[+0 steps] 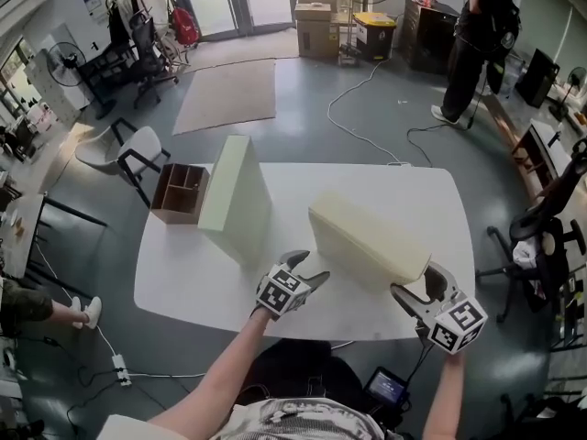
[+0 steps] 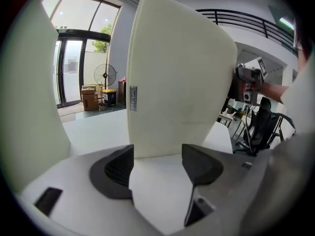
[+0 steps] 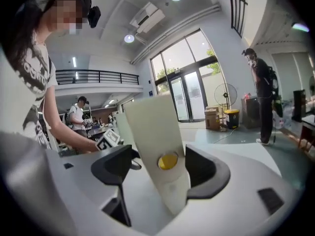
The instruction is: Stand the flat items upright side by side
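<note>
Two thick pale foam slabs are on the white table (image 1: 183,282). One slab (image 1: 234,195) stands upright at the left; its face fills the left edge of the left gripper view (image 2: 27,92). The other slab (image 1: 367,241) leans tilted at the middle. My left gripper (image 1: 303,278) is at its near left corner, and the slab (image 2: 177,82) rises just past the open jaws (image 2: 157,156). My right gripper (image 1: 424,291) is at its right end. That narrow end (image 3: 157,132), with a yellow dot (image 3: 168,161), sits between the open jaws (image 3: 160,163), with a gap beside the left jaw.
A brown wooden box (image 1: 179,191) sits at the table's far left corner. A white chair (image 1: 124,149) is beyond it and a black office chair (image 1: 541,236) is at the right. A person (image 1: 477,35) stands far right, and cables run over the floor (image 1: 367,136).
</note>
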Available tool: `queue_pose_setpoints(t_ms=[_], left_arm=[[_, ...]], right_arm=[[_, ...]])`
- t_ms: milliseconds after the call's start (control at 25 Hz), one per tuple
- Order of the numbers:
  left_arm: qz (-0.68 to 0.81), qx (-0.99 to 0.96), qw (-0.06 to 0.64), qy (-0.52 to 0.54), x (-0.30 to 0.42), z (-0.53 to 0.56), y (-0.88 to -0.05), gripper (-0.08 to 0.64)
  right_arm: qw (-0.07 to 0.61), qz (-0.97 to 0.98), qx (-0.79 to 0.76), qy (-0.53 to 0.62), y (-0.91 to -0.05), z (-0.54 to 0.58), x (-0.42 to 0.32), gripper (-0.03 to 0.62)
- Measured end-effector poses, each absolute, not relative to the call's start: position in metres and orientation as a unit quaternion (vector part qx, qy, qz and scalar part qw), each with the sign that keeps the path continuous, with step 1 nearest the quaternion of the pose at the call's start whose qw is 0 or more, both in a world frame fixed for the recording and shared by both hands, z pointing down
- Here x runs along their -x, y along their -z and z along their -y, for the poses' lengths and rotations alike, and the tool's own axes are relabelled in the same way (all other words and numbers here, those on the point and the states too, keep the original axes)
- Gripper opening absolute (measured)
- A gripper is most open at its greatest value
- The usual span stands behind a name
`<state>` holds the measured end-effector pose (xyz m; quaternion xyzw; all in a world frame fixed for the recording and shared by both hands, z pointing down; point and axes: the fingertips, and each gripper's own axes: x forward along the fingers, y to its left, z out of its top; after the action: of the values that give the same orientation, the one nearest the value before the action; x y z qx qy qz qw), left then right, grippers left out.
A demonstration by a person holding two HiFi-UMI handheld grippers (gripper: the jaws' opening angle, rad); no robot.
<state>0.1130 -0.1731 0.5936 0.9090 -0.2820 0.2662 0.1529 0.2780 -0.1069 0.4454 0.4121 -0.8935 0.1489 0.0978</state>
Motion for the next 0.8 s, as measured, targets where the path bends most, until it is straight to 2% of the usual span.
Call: queue_pose_setpoints(t_ms=[120,200,360,400,480,600,640,680,720,800], left_arm=[[0.285,-0.908,0.154,-0.266,-0.105,0.161,-0.592,0.310],[0.287,-0.907,0.155,-0.266,-0.098,0.153,-0.591,0.310],[0.292,-0.906,0.159,-0.263,-0.083,0.141,-0.588,0.307],[0.292,-0.906,0.160,-0.260,-0.080,0.139,-0.586,0.307],[0.294,-0.909,0.155,-0.251,-0.075,0.138,-0.581,0.307],[0.298,-0.923,0.126,-0.207,-0.074,0.156,-0.554,0.332],[0.296,-0.928,0.113,-0.196,-0.078,0.168,-0.542,0.358],[0.291,-0.931,0.100,-0.196,-0.082,0.179,-0.533,0.361],[0.284,-0.933,0.088,-0.204,-0.087,0.188,-0.527,0.360],[0.265,-0.938,0.069,-0.213,-0.094,0.196,-0.520,0.360]], right_arm=[[0.162,0.889,-0.401,-0.152,-0.485,0.100,-0.278,0.333],[0.182,0.885,-0.402,-0.146,-0.499,0.097,-0.277,0.289],[0.160,0.877,-0.420,-0.166,-0.504,0.100,-0.269,0.264],[0.149,0.871,-0.432,-0.178,-0.505,0.102,-0.268,0.247],[0.120,0.862,-0.453,-0.196,-0.506,0.105,-0.265,0.171],[0.120,0.866,-0.450,-0.184,-0.508,0.104,-0.257,0.166],[0.128,0.868,-0.445,-0.180,-0.508,0.105,-0.256,0.198],[0.135,0.871,-0.438,-0.178,-0.508,0.107,-0.254,0.292],[0.138,0.876,-0.428,-0.174,-0.505,0.110,-0.251,0.344],[0.147,0.888,-0.405,-0.159,-0.496,0.118,-0.242,0.341]])
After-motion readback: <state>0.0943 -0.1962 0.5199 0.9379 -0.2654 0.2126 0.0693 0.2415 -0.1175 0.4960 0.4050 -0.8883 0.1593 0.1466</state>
